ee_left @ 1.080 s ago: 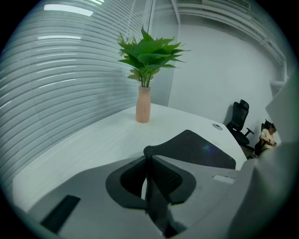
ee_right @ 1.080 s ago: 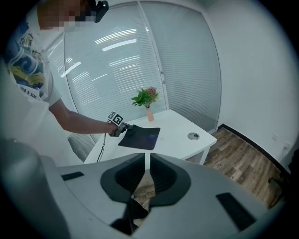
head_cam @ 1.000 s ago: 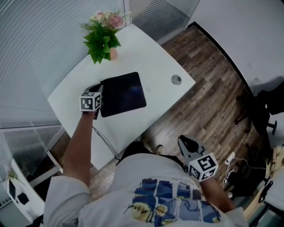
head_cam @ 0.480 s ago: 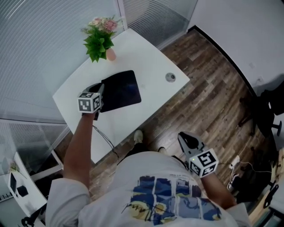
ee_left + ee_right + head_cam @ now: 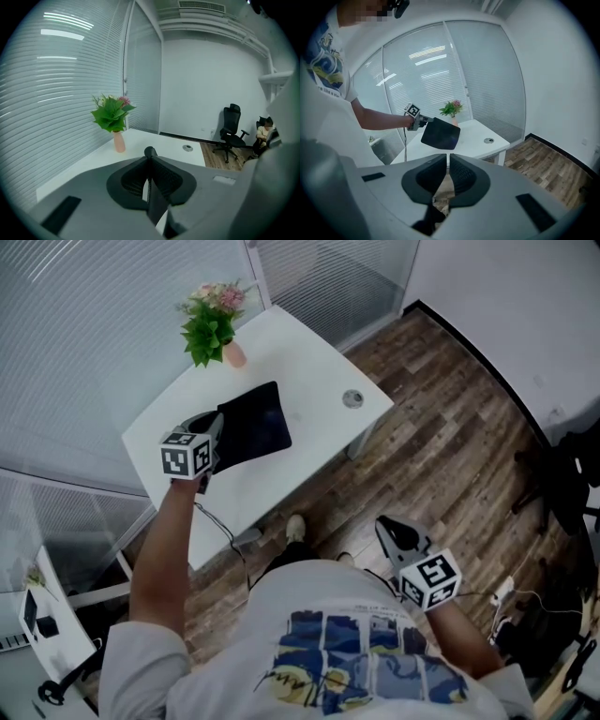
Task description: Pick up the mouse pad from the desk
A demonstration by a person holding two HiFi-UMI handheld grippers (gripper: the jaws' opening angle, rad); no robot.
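left claw (image 5: pixel 216 430) apparently lifted mouse pad (image 5: pixel 255 421) off desk (image 5: pixel 314 367).

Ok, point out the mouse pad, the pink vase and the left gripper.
mouse pad (image 5: pixel 255 423), head view, middle of its dark top.
pink vase (image 5: pixel 234 354), head view, its body.
left gripper (image 5: pixel 216 430), head view, between its fingertips at the pad's edge.

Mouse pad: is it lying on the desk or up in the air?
Up in the air: the left tongs hold the mouse pad tilted above the desk.
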